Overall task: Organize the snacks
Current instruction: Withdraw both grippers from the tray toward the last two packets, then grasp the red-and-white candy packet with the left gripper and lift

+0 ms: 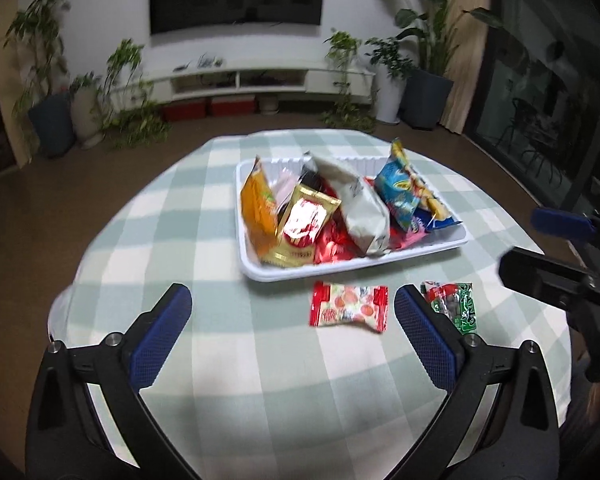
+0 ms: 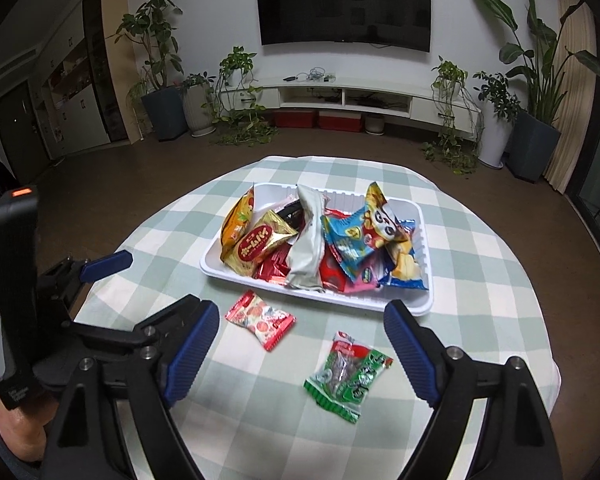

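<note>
Both tools hover low over the checked tablecloth [image 2: 480, 256], aimed at the room's far wall. The left gripper [image 1: 292, 334] fills the lower frame, jaws spread wide and empty; the right gripper [image 2: 300, 354] is equally wide and empty. Two loose packets lie at lower centre: a red-and-white candy packet [image 2: 261, 319] and a green snack packet [image 2: 346, 376], its print unreadable. The white tray [image 2: 410, 306] behind them holds a heap of snack bags, including a gold packet [image 2: 260, 246] with red Japanese lettering.
</note>
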`<state>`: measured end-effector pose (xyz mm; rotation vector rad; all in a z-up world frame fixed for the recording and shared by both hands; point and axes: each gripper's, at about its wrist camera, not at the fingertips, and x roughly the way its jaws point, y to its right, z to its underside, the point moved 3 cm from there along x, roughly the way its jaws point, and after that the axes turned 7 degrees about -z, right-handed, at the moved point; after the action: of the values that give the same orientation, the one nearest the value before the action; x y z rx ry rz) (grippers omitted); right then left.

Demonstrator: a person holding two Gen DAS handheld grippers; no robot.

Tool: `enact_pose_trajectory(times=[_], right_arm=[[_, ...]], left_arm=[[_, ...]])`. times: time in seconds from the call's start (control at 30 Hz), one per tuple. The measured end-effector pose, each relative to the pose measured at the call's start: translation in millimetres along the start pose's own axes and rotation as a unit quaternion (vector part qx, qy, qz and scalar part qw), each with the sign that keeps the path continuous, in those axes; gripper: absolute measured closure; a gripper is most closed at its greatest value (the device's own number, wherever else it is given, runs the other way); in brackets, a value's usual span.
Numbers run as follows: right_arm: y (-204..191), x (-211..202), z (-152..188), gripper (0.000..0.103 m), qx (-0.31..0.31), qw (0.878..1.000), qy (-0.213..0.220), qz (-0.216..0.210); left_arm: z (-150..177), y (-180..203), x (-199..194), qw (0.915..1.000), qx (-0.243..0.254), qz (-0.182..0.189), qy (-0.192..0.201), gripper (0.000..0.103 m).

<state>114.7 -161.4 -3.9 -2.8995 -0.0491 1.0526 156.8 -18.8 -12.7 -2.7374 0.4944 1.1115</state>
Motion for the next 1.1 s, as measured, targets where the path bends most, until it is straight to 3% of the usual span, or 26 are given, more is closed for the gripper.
enact_pose_trajectory(times=[0.17, 0.3, 0.57, 0.73, 0.93, 1.1], right_arm=[[9, -3, 12, 0.016, 0.016, 1.0, -0.004, -0.003], [30, -1, 33, 0.016, 0.047, 0.999, -0.014, 0.001], [69, 12, 70, 0.016, 0.101, 0.994, -0.046, 0.009], [71, 17, 74, 0.016, 0.099, 0.994, -0.052, -0.001], [78, 25, 79, 0.016, 0.116, 0.992, -0.055, -0.012], [77, 27, 82, 0.016, 0.113, 0.992, -0.06, -0.013]], left_arm=[[6, 3, 2, 0.9998, 0.011, -0.012, -0.007, 0.0], [7, 13, 7, 0.9992, 0.036, 0.005, -0.015, 0.0], [5, 49, 52, 0.9921, 0.089, 0.032, -0.083, 0.001], [2, 66, 76, 0.9864, 0.13, 0.031, -0.095, 0.001], [-8, 66, 97, 0.9905, 0.087, 0.032, -0.102, 0.002], [-7, 76, 119, 0.9883, 0.105, -0.006, -0.111, 0.002]])
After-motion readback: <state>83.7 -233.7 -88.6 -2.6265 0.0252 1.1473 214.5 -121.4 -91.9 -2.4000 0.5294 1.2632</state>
